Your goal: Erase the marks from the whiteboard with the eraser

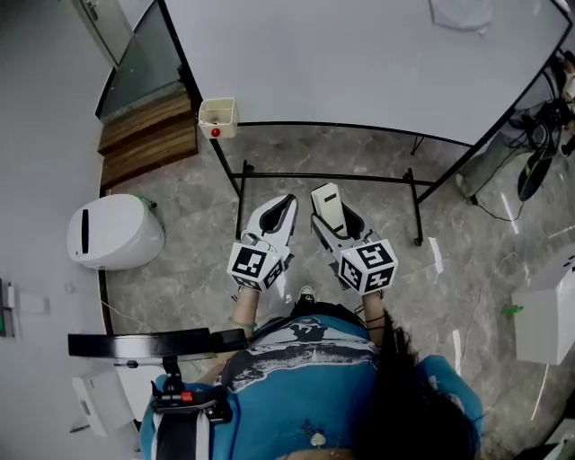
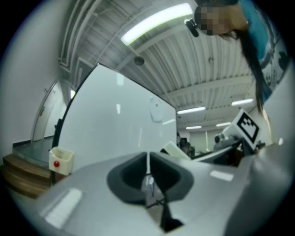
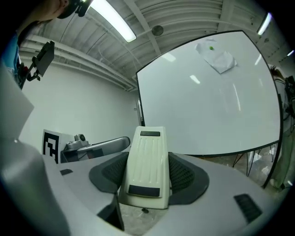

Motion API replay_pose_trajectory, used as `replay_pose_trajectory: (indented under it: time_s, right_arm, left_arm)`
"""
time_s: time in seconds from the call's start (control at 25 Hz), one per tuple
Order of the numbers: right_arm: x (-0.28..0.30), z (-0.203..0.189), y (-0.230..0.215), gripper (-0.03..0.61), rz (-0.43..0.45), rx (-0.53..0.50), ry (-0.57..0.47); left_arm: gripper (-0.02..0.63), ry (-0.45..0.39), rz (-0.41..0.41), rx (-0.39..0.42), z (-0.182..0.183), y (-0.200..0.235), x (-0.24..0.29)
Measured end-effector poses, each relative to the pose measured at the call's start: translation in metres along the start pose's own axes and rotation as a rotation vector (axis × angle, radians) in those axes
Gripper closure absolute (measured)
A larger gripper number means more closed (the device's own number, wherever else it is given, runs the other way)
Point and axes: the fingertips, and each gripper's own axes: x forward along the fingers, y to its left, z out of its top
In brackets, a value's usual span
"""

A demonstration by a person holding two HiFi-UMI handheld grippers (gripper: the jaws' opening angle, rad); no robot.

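A large whiteboard (image 1: 359, 63) on a black wheeled stand stands in front of me; its face looks blank, with a pale smudge (image 1: 460, 13) near its top edge. My right gripper (image 1: 331, 216) is shut on a cream eraser (image 3: 148, 166), which sticks up between the dark pads, apart from the board (image 3: 207, 92). My left gripper (image 1: 280, 214) hangs beside it, shut with nothing in it; its jaws meet on a thin line (image 2: 147, 173). The board (image 2: 115, 124) fills the middle of the left gripper view.
A small cream holder (image 1: 217, 117) with a red dot hangs at the board's lower left corner. Wooden steps (image 1: 148, 135) and a white bin (image 1: 112, 232) lie to the left. Cables (image 1: 539, 144) and a white box (image 1: 548, 310) are on the right. The floor is grey marble.
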Motion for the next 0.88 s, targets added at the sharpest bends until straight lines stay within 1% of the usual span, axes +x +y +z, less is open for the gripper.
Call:
replay_pose_trajectory:
  time_s: [0.12, 0.2, 0.4, 0.64, 0.76, 0.88]
  right_arm:
    - [0.024, 0.008, -0.027, 0.314, -0.004, -0.024, -0.001]
    - [0.035, 0.012, -0.045, 0.314, -0.009, -0.019, -0.002]
    - [0.059, 0.017, -0.074, 0.314, -0.009, 0.024, -0.001]
    - [0.086, 0.011, -0.098, 0.314, -0.008, 0.091, 0.025]
    - [0.108, 0.019, -0.111, 0.314, -0.029, 0.068, 0.022]
    - [0.132, 0.036, -0.127, 0.314, -0.058, 0.031, 0.002]
  left_arm:
    - [0.607, 0.008, 0.001, 0.011, -0.003, 0.015, 0.034]
    - [0.607, 0.015, 0.0, 0.014, -0.007, 0.021, 0.052]
    - [0.607, 0.055, 0.011, 0.005, -0.017, 0.042, 0.084]
    - [0.607, 0.08, 0.025, -0.02, -0.027, 0.069, 0.112]
    - [0.607, 0.096, 0.008, -0.022, -0.032, 0.088, 0.128]
    - [0.607, 0.094, -0.024, -0.011, -0.031, 0.106, 0.148]
